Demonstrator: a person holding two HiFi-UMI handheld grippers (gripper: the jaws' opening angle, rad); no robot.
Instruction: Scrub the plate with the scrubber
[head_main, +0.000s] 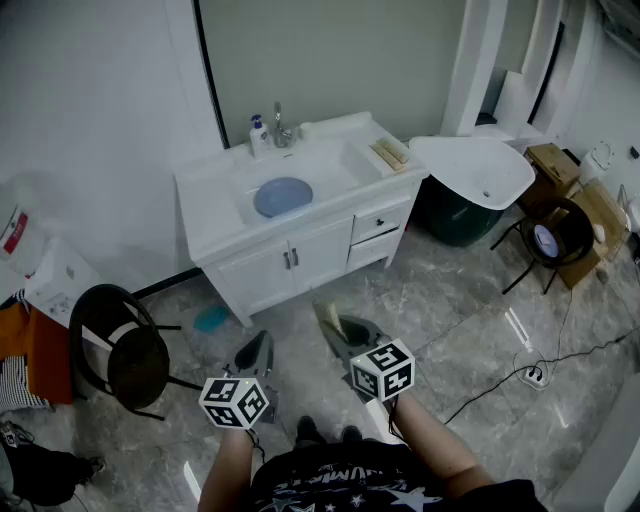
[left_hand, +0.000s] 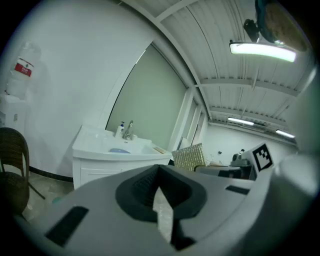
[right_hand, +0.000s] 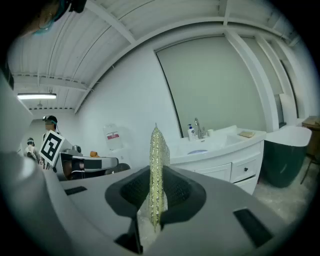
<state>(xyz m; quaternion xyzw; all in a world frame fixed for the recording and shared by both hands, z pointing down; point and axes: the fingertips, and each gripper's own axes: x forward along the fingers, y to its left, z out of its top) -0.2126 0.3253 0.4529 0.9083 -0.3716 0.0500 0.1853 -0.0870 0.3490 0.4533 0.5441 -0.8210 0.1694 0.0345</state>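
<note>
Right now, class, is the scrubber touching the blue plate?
No: the scrubber is clamped in the right gripper, well away from the plate lying in the sink.

The plate (head_main: 283, 197) is round and pale blue, lying flat and face up in the basin of the white sink (head_main: 330, 160), just in front of the tap. From the right gripper view it shows only as a thin blue sliver above the sink's front edge. The scrubber (right_hand: 156, 175) is a thin, glittery pad of silver-gold mesh, well apart from the plate. It stands upright and edge-on, clamped between the jaws of the right gripper (right_hand: 156, 197), its top poking above them
</note>
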